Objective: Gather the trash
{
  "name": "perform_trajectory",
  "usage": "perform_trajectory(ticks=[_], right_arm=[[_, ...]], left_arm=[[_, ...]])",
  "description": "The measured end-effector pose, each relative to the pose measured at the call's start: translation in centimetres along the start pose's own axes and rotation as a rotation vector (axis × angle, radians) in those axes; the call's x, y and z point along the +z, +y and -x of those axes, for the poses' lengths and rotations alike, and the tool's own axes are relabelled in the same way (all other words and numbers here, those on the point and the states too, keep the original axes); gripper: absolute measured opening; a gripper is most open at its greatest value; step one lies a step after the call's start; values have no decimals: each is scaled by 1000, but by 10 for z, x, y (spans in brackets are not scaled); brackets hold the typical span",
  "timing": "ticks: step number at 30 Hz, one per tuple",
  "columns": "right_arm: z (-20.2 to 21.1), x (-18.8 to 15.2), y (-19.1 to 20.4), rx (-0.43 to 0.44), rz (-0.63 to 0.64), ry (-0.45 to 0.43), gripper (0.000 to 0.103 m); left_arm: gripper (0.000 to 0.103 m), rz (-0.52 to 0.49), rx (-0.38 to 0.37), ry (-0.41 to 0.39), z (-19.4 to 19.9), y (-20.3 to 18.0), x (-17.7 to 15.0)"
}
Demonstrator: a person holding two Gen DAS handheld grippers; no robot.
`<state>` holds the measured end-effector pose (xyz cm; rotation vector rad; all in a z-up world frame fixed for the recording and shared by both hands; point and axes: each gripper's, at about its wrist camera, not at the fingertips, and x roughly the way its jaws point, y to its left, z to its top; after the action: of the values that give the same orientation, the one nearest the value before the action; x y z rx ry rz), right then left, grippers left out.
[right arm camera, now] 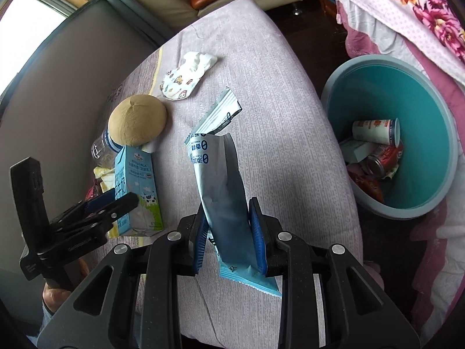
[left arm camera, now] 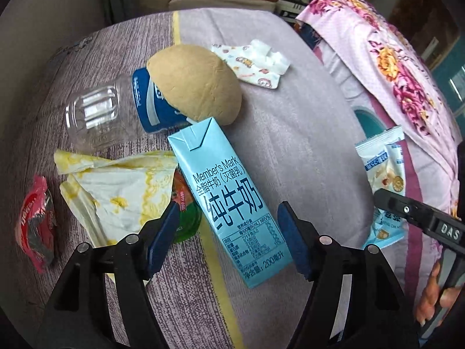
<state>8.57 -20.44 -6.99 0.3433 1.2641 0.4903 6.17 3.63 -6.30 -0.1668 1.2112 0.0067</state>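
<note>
right wrist view: right gripper [right arm camera: 229,238] pinches a blue wrapper [right arm camera: 223,186] above the bed, near the bin [right arm camera: 436,203]. left gripper [left arm camera: 226,238] spread astride the milk carton [left arm camera: 229,200], not touching.

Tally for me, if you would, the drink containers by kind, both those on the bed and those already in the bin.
milk carton, on the bed: 1
plastic bottle, on the bed: 1
paper cup, in the bin: 1
red can, in the bin: 1
Total: 4
</note>
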Motion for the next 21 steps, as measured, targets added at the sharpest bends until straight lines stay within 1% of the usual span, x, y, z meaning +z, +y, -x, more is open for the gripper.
perform_trajectory(ticks=[2,5,6,7,8,9,10,16,19,21], right_arm=[[-2,0,0,-1,5,-1,26],[-3,2,-3,3,-1,-1,26],[-3,2,-4,5,-4,-1,26],[-3,3,-6,8,-8,-1,26],[-3,3,-7,9,-10,-1,26],[-3,3,-9,11,-14,-2,26],[-2,3,-10,13,-15,-3,26],[2,5,-18,33,-35,-14,26],[4,7,-20,44,-40,-20,26],[8,9,-23,47,-44,-33,26]], left_arm=[[71,17,9,13,-3,-1,1],[71,7,37,12,-7,-9,2],[68,5,39,17,-8,-10,1],[62,1,44,25,-9,-11,1],[52,-2,40,33,-11,-13,1],[44,-6,47,28,-9,-14,0],[40,-13,46,21,-6,-16,-1],[39,-98,-23,-43,17,-31,-8],[39,-102,-55,-53,21,-34,-7],[39,-117,-57,-66,24,-40,-4]])
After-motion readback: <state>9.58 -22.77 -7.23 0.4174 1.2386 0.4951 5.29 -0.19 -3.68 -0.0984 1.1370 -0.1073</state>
